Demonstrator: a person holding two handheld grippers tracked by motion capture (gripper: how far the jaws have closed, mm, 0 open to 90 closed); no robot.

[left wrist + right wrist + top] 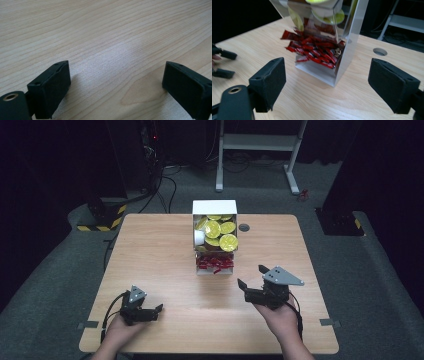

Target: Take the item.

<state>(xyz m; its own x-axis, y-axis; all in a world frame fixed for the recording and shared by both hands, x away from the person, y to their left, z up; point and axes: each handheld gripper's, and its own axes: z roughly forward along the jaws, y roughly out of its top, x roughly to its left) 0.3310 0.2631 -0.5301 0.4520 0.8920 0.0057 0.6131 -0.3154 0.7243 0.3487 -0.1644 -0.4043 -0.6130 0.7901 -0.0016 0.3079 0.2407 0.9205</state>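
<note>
- Left gripper (150, 311): fingers (50, 87) spread wide, holding nothing, bare wood grain of the table (105, 37) between them.
- Seen from above, held low near the front left corner of the table, pointing right toward the middle.
- Right gripper (252, 281): fingers (268, 80) also wide apart, empty, hovering above the table surface.
- In the right gripper view, aimed at the lower front of a clear dispenser box (342, 62), short of touching it.
- Held by a hand (280, 317) at the front right, grey plate on top, pointing left and away toward the table centre.
- Clear dispenser box (215, 237) standing upright at the far middle of the table, white back wall at the far edge.
- Upper part packed with yellow-lidded capsules (220, 234); bottom tray heaped with red sachets (214, 263), spilling toward the open front.
- Small round cable hole (244, 227) in the table just right of the box.
- Wide stretch of bare wood between the two grippers and in front of the box; more on both sides of it.
- Beyond the table edges, dark grey carpet (60, 270) and a white frame (260, 142) at the back.
</note>
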